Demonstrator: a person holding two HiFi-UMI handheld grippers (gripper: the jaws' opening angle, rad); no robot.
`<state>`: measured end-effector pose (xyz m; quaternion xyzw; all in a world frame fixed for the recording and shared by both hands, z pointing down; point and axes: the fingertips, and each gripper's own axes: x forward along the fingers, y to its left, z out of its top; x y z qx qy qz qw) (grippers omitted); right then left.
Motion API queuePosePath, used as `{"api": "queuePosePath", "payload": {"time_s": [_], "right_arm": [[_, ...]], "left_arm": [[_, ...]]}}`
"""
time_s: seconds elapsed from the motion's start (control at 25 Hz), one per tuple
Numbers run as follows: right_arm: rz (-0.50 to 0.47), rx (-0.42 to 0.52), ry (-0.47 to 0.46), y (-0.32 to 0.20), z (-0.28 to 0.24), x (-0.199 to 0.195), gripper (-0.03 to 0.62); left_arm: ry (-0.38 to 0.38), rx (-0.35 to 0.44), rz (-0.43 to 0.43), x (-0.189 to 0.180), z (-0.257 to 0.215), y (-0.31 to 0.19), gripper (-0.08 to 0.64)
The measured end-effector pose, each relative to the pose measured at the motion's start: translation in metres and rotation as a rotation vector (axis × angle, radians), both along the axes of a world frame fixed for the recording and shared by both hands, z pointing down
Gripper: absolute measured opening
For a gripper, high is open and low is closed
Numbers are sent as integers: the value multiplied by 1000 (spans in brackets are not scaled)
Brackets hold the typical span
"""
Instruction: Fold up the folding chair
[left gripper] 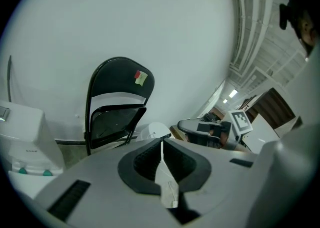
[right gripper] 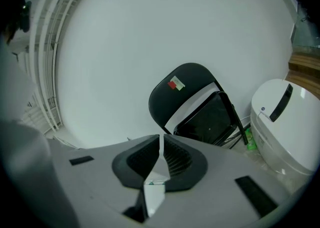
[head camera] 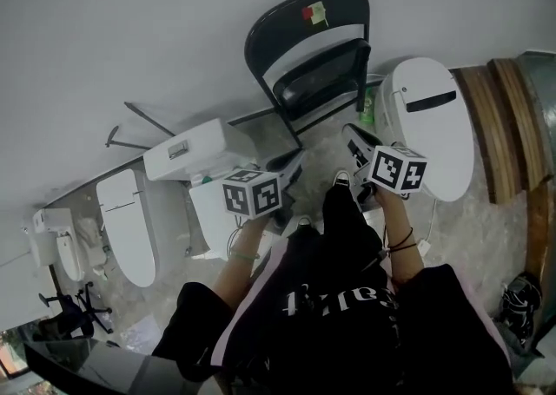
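Observation:
The black folding chair leans against the white wall, its seat swung up close to the backrest, which carries a red and a green sticker. It also shows in the left gripper view and in the right gripper view. My left gripper hangs short of the chair, jaws shut with nothing between them. My right gripper is level with it on the right, also shut and empty. Neither touches the chair.
A white toilet stands right of the chair, with a green bottle between them. A white cistern and another toilet sit at the left. Wooden boards lie at the far right. The person's legs and shoes are below the grippers.

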<state>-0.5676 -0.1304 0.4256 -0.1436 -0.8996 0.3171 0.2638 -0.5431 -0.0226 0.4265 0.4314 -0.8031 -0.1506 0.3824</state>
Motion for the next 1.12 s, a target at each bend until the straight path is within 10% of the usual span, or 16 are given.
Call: {"api": "queuePosePath", "payload": {"time_s": [1.12], "right_arm": [[152,45,-52,73,-14,268,37]], "left_arm": [[7,55,264,234,-1,23,15]]}}
